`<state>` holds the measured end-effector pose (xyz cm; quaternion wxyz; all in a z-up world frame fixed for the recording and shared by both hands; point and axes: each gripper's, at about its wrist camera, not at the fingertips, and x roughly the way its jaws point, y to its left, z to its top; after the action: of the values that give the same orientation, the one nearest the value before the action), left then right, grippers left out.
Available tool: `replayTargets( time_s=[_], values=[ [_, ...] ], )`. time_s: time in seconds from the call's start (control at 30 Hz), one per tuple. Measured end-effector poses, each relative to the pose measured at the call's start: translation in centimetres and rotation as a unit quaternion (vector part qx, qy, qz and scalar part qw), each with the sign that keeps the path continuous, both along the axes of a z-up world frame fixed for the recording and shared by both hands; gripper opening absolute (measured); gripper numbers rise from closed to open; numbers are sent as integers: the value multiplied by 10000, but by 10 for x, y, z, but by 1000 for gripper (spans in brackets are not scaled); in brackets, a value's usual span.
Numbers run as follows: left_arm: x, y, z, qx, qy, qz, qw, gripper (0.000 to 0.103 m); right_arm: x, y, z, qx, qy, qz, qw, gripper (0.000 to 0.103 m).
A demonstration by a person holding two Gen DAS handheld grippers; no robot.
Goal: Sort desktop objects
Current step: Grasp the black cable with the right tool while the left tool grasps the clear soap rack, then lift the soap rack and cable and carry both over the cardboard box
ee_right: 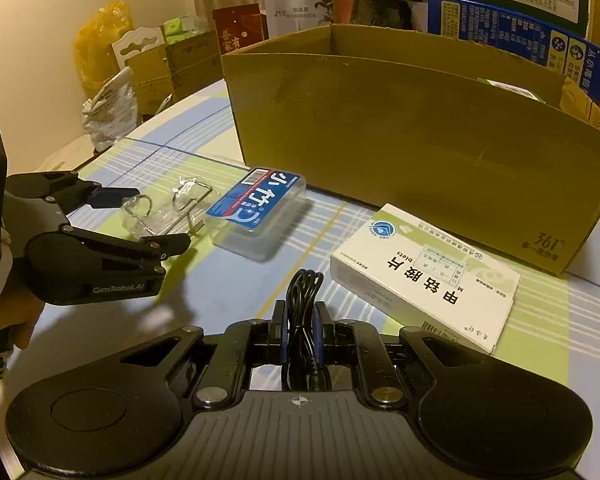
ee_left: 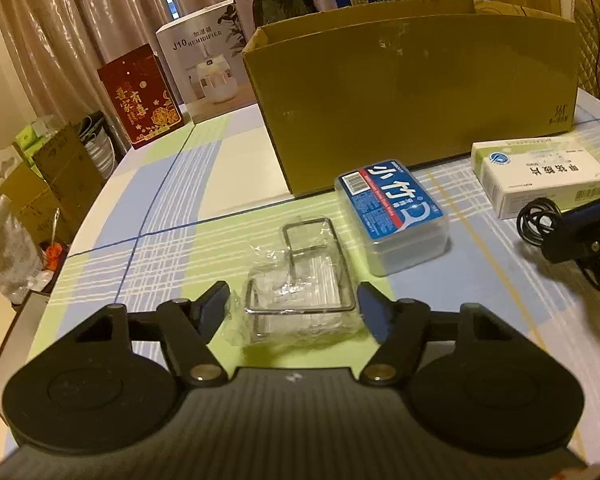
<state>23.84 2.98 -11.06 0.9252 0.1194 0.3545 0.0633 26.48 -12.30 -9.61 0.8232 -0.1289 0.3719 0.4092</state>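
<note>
Now the left claw (ee_left: 292, 304) is wide open, with one finger on each side of a clear bag (ee_left: 300, 304). A bent wire piece (ee_left: 316, 264) is inside the bag. The bag lies flat on the bench (ee_left: 172, 216), which has a cloth with blue, green and white squares. The fingers do not seem to press the bag.

The right claw (ee_right: 300, 324) is closed on a black cord (ee_right: 302, 320). The cord is bunched up in a loop and sticks up between the two blue pads (ee_right: 320, 328). Its plug end (ee_right: 318, 380) hangs back near the claw's body.

Just past the bag sits a clear case (ee_left: 394, 216) with a blue label. To the right of the case lies a white pill box (ee_right: 424, 276), flat on the bench. It is just beside the right claw.

Behind these things stands a big brown box (ee_left: 412, 96) with its top open. It is close to the case and the pill box.

Far back on the left stand a red box (ee_left: 140, 96) and a white box (ee_left: 204, 60) with a picture on it. A blue box (ee_right: 516, 36) leans behind the brown box.
</note>
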Motion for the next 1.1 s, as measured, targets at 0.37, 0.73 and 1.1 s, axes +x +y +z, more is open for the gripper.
replayTargets(
  time_s=[0.37,0.73,1.1],
  values=[
    [-2,3,3,-324,132,86,9993,49,0,-2,3,97,-48,-67,9999,9],
    [-23,-6,20,-821,85,96,9965,49,-3,-9,13,311,-12,-356,9989,9],
    [-41,-27,39,-810,8,-102,9967,49,-27,-30,28,229,113,-1178,9927,9]
  ],
)
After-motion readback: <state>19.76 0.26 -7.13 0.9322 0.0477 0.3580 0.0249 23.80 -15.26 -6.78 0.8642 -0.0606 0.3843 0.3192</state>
